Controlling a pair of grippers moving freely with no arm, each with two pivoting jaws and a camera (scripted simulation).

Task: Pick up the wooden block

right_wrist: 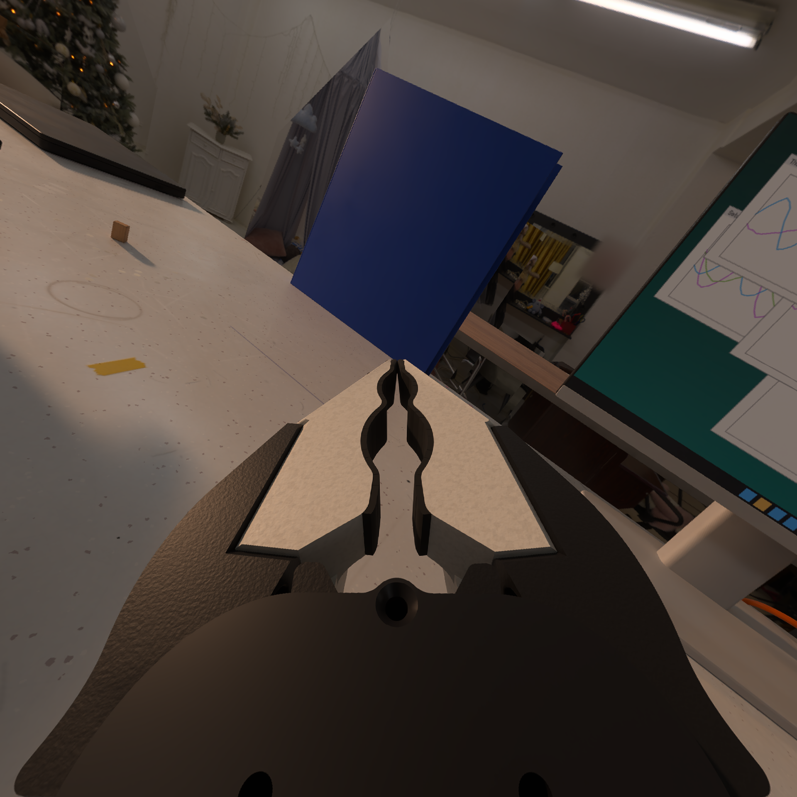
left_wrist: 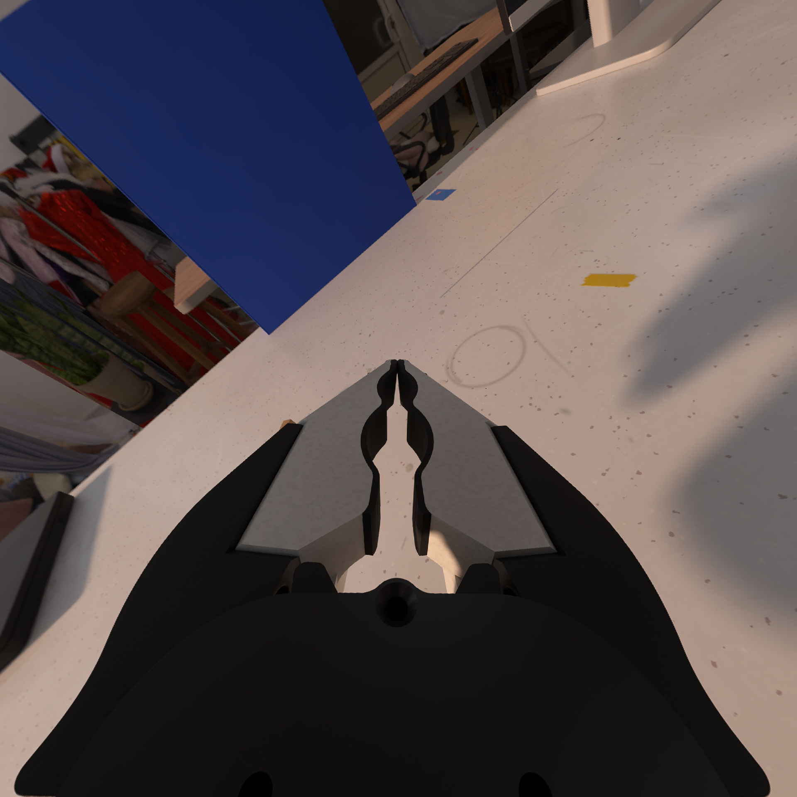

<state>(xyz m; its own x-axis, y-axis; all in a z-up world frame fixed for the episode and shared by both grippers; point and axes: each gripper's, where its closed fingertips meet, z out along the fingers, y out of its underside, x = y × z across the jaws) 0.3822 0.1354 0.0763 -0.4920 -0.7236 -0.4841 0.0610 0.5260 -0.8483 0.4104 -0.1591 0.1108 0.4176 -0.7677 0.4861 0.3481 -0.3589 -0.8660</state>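
Note:
The wooden block [right_wrist: 120,230] is a small tan cube standing on the white speckled table [right_wrist: 129,431], far to the upper left in the right wrist view. In the left wrist view only a small tan corner of it [left_wrist: 287,423] peeks out beside my left finger. My left gripper [left_wrist: 397,364] is shut and empty, just above the table. My right gripper [right_wrist: 397,364] is shut and empty, well away from the block, its tips in line with the lower corner of a blue panel [right_wrist: 422,224].
The upright blue panel [left_wrist: 207,142] stands at the table's far edge. A monitor [right_wrist: 711,323] and its white base [left_wrist: 612,47] are to the right. A dark flat slab [right_wrist: 86,146] lies far left. Yellow tape [right_wrist: 116,366] marks the table.

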